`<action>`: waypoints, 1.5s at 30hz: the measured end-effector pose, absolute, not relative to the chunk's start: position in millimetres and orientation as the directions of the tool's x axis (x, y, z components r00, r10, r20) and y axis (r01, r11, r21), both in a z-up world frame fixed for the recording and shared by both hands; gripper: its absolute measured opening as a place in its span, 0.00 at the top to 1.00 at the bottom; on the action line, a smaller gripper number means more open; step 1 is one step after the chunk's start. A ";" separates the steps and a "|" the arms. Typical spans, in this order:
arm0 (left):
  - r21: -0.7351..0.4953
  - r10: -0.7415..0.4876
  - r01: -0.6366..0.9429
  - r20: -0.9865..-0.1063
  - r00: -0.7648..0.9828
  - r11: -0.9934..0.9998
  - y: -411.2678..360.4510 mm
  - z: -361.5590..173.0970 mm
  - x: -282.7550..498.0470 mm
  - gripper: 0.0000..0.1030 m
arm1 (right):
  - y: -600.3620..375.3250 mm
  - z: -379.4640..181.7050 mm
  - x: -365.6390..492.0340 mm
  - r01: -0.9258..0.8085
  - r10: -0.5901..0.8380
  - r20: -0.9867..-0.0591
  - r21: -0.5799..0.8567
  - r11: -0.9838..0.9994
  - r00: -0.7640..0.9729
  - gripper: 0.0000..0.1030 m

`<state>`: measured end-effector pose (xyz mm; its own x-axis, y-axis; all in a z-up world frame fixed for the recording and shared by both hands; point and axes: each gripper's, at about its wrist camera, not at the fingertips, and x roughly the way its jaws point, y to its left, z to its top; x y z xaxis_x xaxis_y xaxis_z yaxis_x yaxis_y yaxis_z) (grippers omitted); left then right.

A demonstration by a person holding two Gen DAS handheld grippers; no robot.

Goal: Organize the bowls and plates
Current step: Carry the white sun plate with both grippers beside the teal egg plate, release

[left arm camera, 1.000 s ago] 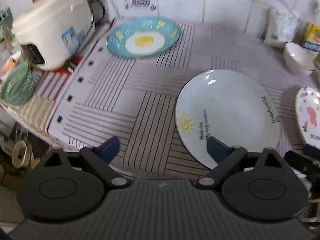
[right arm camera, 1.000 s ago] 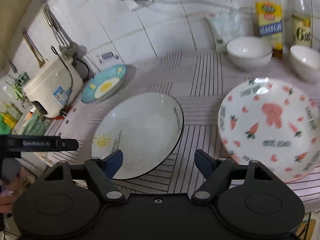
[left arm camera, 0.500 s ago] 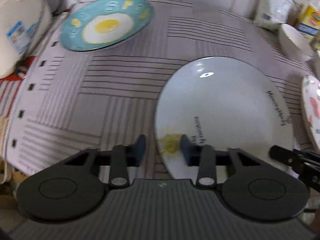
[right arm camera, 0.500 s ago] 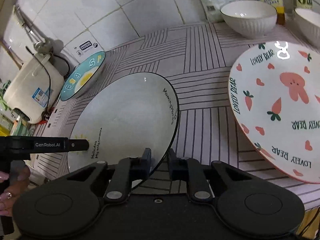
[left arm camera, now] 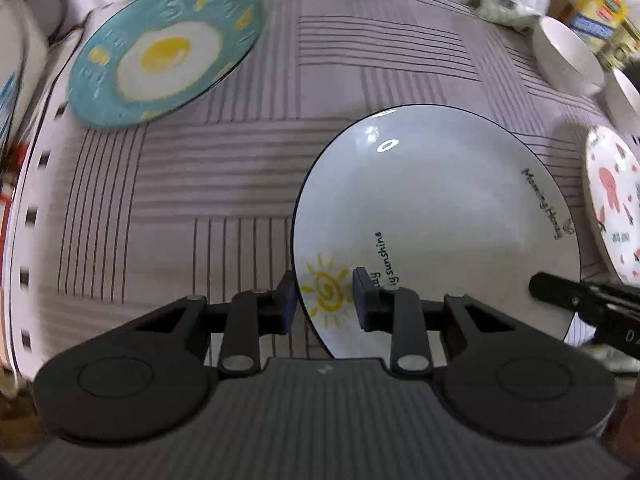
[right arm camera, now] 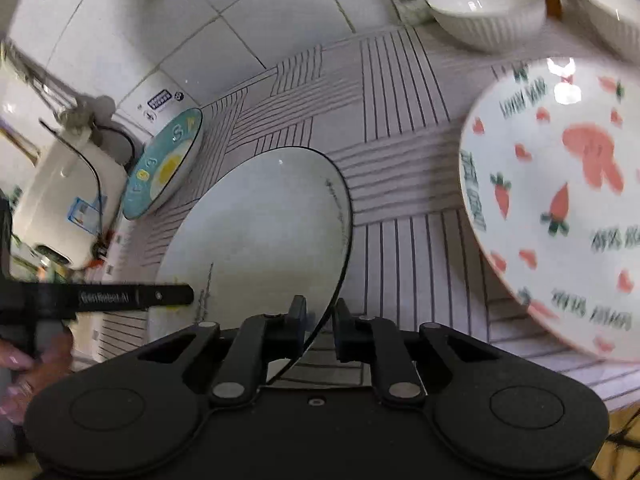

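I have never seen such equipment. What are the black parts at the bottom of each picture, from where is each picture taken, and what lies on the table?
The black parts are two hand-held grippers, each with two fingers, and a person carries one in each hand. A camera on each gripper looks forward along its fingers, so you get one picture from the left gripper and one from the right gripper.

On the striped tablecloth lie a white sun plate, a teal egg plate, a carrot plate and two white bowls. A rice cooker stands at the left.

Both grippers have closed on the near rim of the sun plate, one at each side, with the rim between their fingers. The left jaws have just been closing and seem to grip the rim. The plate looks as if it rests on the cloth.
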<state>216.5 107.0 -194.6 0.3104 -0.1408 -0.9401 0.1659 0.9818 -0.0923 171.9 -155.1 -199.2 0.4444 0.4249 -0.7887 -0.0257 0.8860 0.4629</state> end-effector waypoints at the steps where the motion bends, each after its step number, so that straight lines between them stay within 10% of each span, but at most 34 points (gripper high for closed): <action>1: -0.092 -0.147 0.183 -0.939 0.312 0.979 106.4 -192.2 220.2 0.74 | -153.8 -196.8 173.2 -0.041 0.418 -0.790 0.449 0.893 0.448 0.80; 45: 0.060 -0.049 0.355 -0.956 0.289 0.933 41.1 -175.7 353.4 0.65 | -146.9 -191.9 281.1 -0.054 0.238 -0.856 0.240 0.969 0.458 0.54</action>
